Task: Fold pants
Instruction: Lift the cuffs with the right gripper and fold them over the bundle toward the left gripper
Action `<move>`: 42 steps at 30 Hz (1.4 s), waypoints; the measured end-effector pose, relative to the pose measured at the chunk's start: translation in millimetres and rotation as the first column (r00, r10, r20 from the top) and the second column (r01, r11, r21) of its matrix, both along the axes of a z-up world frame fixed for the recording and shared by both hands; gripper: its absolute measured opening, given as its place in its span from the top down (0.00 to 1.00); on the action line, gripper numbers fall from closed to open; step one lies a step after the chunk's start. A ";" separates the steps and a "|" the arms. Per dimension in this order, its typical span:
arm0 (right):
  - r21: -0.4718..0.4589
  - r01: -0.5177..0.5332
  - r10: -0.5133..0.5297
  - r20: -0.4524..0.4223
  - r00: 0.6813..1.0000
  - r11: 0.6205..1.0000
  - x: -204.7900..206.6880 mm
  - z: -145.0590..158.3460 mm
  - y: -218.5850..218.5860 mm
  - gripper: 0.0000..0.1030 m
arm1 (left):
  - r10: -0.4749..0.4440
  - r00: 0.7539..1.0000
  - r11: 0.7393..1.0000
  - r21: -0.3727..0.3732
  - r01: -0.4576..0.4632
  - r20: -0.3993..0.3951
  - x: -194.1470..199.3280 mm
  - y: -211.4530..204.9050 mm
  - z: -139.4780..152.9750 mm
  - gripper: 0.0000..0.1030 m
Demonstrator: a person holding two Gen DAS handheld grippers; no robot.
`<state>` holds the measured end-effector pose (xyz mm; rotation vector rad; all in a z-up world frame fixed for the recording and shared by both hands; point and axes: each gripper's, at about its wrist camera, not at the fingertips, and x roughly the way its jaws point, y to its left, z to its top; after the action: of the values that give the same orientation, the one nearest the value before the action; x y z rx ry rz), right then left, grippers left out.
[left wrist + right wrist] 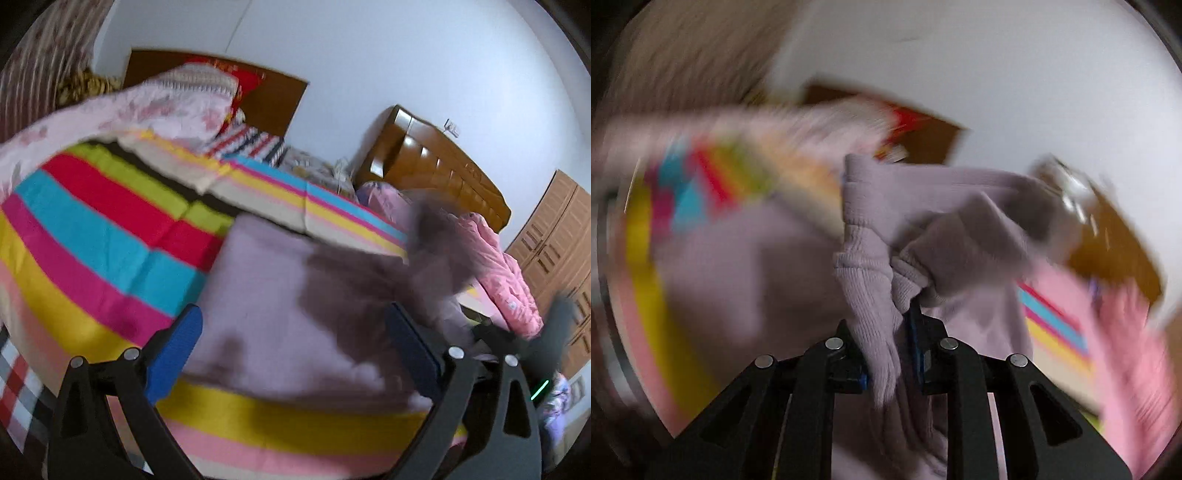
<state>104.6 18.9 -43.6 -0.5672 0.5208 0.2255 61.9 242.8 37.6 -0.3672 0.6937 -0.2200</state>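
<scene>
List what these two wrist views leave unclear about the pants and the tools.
- Right wrist view: motion blur smears the striped bedspread; the lilac pants bunch over the right tool, hiding its pads.
- Left wrist view: the pants' far end is blurred; the left tool stands open.
- The pants' fold state: cannot tell.

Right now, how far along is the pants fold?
Partly done: the lilac knit pants lie as a broad panel on the striped bedspread. In hand: the right gripper pinches their ribbed cuff; the left gripper is open, empty. Left: laying that end over and flattening.
</scene>
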 end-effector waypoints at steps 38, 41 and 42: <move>0.248 -0.155 0.222 -0.275 0.935 0.956 -19.1 -27.0 -25.4 0.81 | -0.457 0.880 0.728 -0.622 0.289 -0.127 107.3 -61.8 -59.5 0.02; 0.270 -0.160 0.219 -0.203 0.955 0.949 -27.6 -22.6 -27.2 0.87 | -0.463 0.877 0.722 -0.627 0.292 -0.125 107.4 -61.8 -59.1 0.02; 0.290 -0.185 0.238 -0.161 0.958 0.939 -36.6 -14.3 -30.2 0.88 | -0.465 0.876 0.721 -0.628 0.293 -0.125 105.2 -58.9 -59.0 0.02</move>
<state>68.0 -11.3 -57.9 -0.3321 0.6058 0.5550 167.1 183.9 -21.4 -0.8730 0.9732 -0.8146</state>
